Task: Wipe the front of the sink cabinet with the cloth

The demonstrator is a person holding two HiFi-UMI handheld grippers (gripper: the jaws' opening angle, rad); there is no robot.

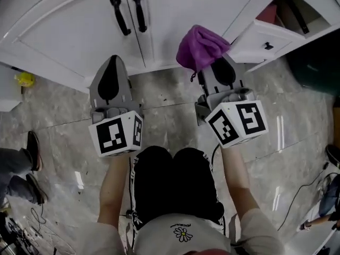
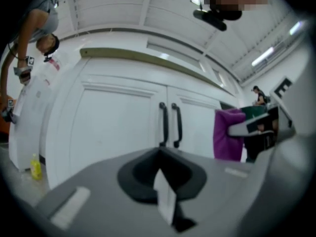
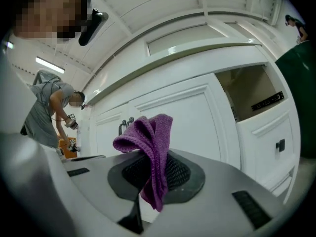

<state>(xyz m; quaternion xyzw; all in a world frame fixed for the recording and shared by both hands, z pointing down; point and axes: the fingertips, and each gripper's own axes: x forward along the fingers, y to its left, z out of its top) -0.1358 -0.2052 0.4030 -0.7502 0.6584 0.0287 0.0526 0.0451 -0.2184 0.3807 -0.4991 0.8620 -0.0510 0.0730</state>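
Right gripper (image 1: 220,68) clamped on bunched purple knitted cloth (image 1: 201,47), cloth sticking up out of jaws. Cloth sits right by lower edge of white sink cabinet's (image 1: 69,31) right-hand door; touching or not, can't tell. Left gripper (image 1: 111,70) pinched closed, nothing in it, low in front of left door. Two black door handles (image 1: 120,16) side by side above. White drawer (image 1: 265,41) on right hanging open. Grey marble floor (image 1: 170,97) underneath.

Grey marble floor (image 1: 170,95). Small yellow bottle (image 1: 24,79) stands on it. In the head view, below the bottle: a bystander's dark shoes (image 1: 33,150), then loose cables (image 1: 37,224). Far right of the bottle: dark green bin (image 1: 313,62).
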